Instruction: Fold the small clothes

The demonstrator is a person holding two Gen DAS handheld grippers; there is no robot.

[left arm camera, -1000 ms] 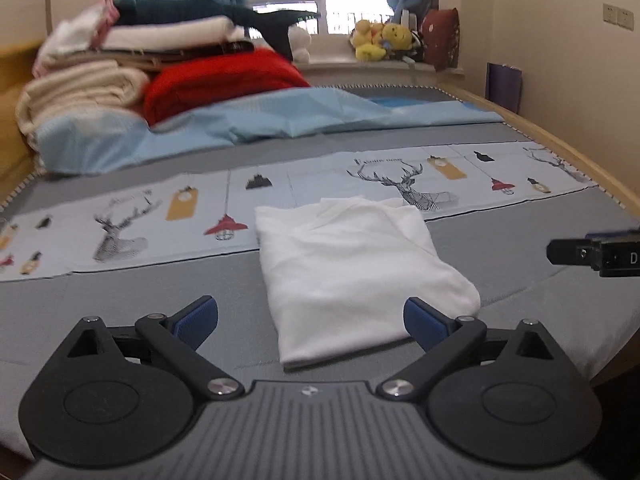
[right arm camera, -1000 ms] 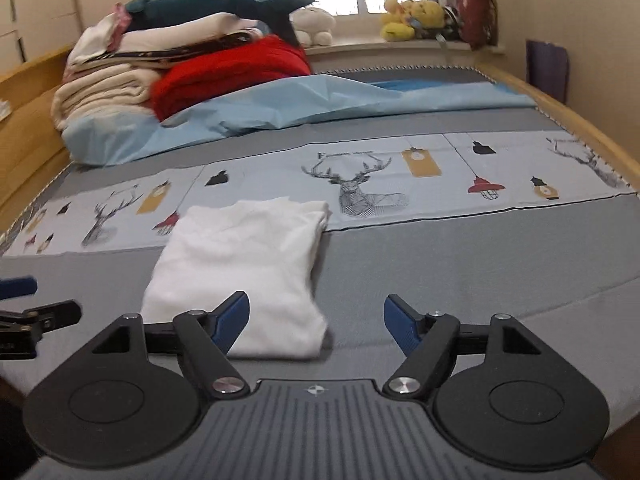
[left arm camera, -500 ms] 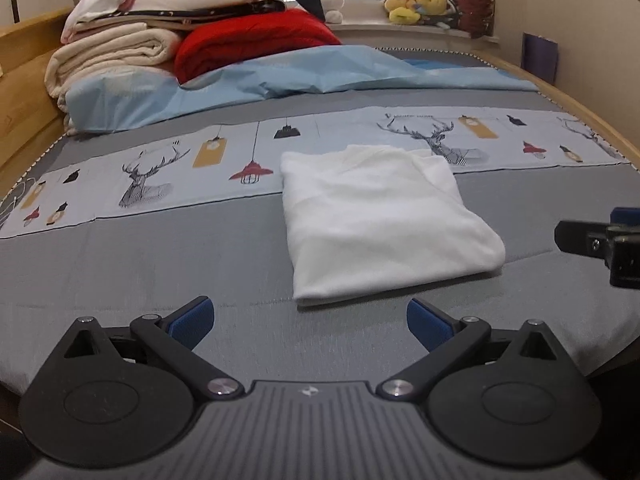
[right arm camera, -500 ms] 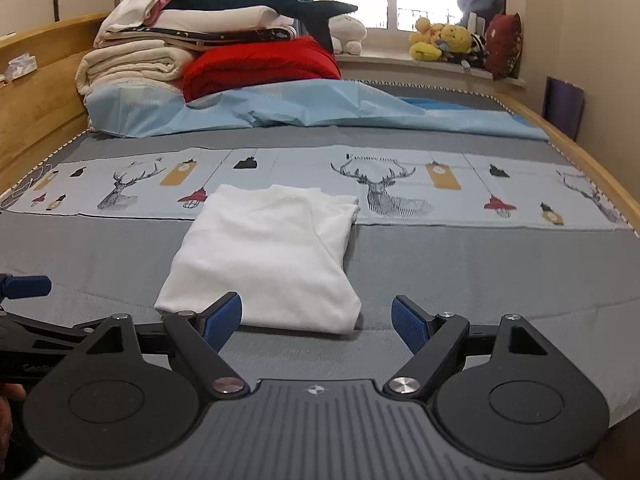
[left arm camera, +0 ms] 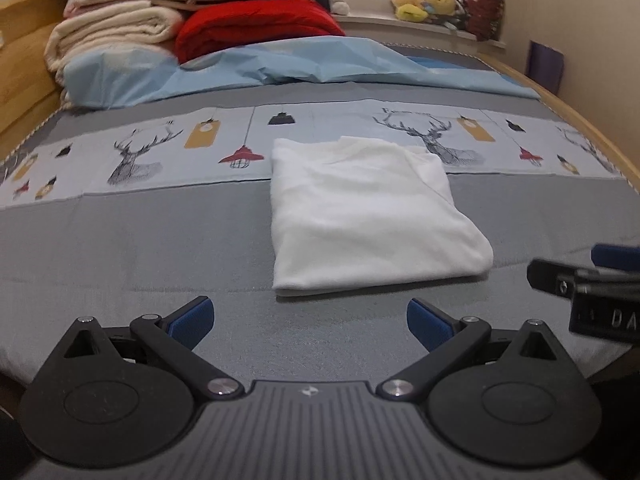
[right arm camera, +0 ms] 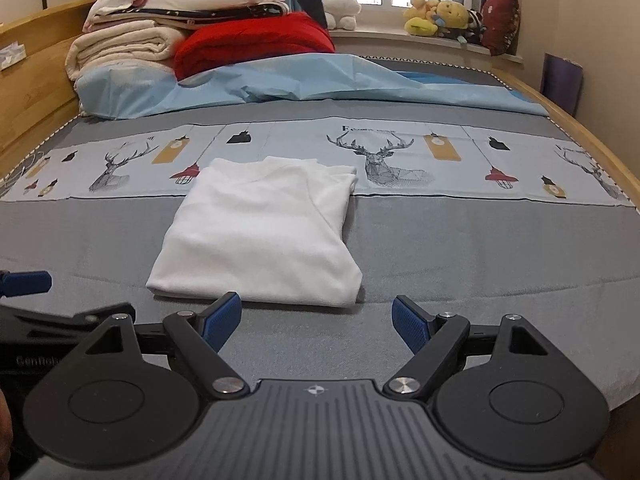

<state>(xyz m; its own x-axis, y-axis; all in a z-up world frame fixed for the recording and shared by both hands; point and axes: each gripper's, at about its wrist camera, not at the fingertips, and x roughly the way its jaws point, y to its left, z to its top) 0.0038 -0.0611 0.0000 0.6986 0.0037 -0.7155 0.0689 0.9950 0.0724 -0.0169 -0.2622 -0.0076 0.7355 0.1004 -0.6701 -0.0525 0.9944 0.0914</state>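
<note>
A white garment (left arm camera: 368, 216) lies folded into a rough rectangle on the grey bed cover; it also shows in the right wrist view (right arm camera: 264, 236). My left gripper (left arm camera: 310, 322) is open and empty, just short of the garment's near edge and apart from it. My right gripper (right arm camera: 316, 322) is open and empty, also just short of the near edge. The right gripper's side shows at the right edge of the left wrist view (left arm camera: 592, 288). The left gripper's blue tip shows at the left edge of the right wrist view (right arm camera: 24, 284).
A printed deer-pattern band (left arm camera: 160, 152) crosses the bed behind the garment. A light blue sheet (right arm camera: 280, 84) and a stack of folded blankets (right arm camera: 192, 36) lie at the head. Wooden bed rails (right arm camera: 592, 148) run along both sides. Plush toys (right arm camera: 440, 16) sit on the windowsill.
Both grippers have drawn back toward the near edge of the bed and risen slightly. The garment lies still and both grippers stay open.
</note>
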